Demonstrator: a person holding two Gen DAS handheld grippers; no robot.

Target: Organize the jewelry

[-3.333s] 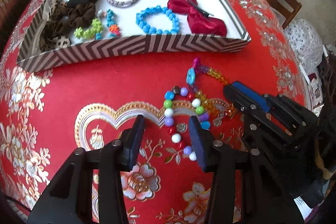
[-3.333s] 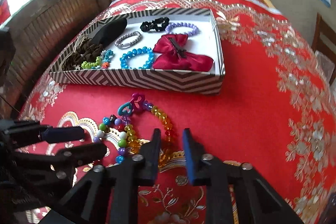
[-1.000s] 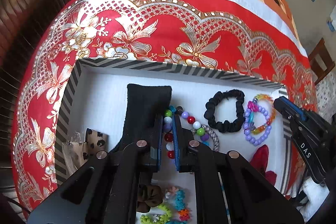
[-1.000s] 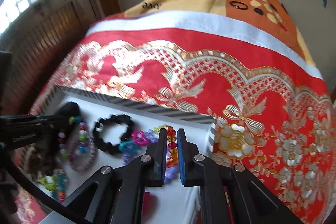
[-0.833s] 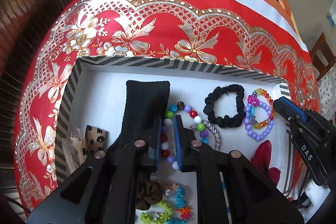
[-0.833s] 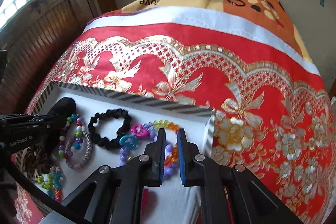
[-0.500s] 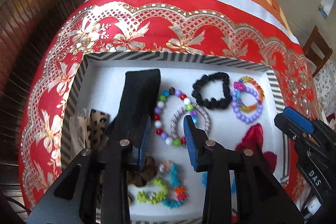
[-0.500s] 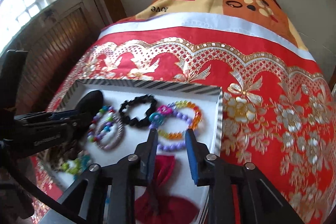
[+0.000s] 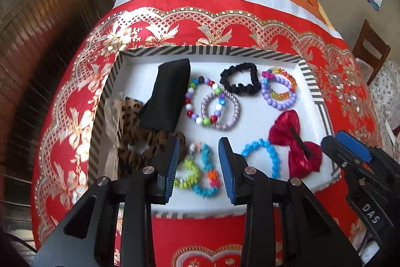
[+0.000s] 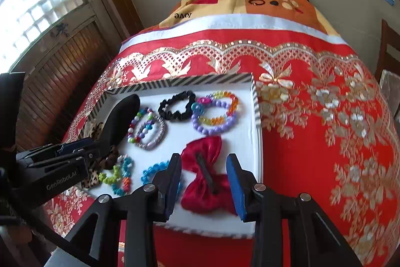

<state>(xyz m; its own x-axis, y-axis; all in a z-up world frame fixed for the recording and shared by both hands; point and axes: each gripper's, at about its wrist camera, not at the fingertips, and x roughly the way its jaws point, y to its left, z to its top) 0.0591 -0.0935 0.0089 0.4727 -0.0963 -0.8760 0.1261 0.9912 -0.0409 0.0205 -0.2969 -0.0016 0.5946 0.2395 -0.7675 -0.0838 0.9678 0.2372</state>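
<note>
In the left wrist view, the left gripper (image 9: 199, 164) fills the lower centre of the frame, its jaws spread apart and holding nothing. Between and just beyond its blue pads lies a green and teal bracelet (image 9: 198, 173). Higher, at mid-frame, the multicolored bead bracelet (image 9: 203, 103) lies flat in the tray (image 9: 207, 51), overlapping a silver braided band (image 9: 226, 111). To its left is a black pouch (image 9: 166, 94); to its right, a black scrunchie (image 9: 239, 78).

In the right wrist view, the right gripper (image 10: 203, 182) sits at lower centre, likewise released and empty, with a red bow (image 10: 203, 177) showing between its fingers. The rainbow bracelet (image 10: 220, 105) lies above it in the upper middle, overlapping a purple bead bracelet (image 10: 212, 126), near the tray's right wall. A blue bead bracelet (image 10: 152, 170) lies left of the bow.
</note>
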